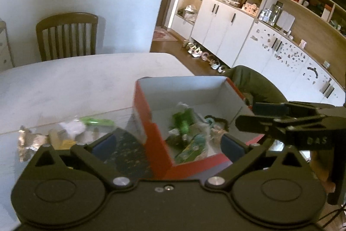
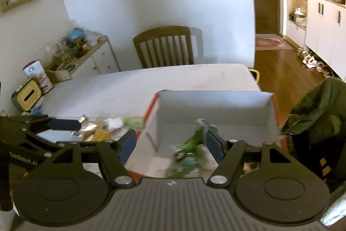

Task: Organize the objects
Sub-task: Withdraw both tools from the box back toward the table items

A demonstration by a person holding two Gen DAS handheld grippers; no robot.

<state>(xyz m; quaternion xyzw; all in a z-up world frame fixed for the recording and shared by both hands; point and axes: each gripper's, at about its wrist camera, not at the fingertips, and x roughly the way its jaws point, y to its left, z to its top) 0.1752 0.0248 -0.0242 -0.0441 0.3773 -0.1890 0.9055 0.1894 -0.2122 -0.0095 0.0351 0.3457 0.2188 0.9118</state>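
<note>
A red cardboard box (image 1: 151, 133) with a white inside stands on the white table (image 1: 75, 83). It holds several green packets and toys (image 1: 186, 122). My left gripper (image 1: 167, 142) is open and empty, its jaws straddling the box's near left corner. My right gripper (image 2: 170, 144) is open and empty above the box (image 2: 216, 109), over a green packet (image 2: 192, 140) inside. The right gripper also shows in the left wrist view (image 1: 259, 120), at the box's right side. Loose items lie left of the box: a green item (image 1: 97, 121), white paper (image 1: 71, 127) and foil (image 1: 28, 142).
A wooden chair (image 1: 67, 36) stands at the table's far side. A chair with a green jacket (image 2: 317, 112) is right of the box. A yellow tissue box (image 2: 28, 96) sits at the table's left end. White cabinets (image 1: 227, 31) line the right wall.
</note>
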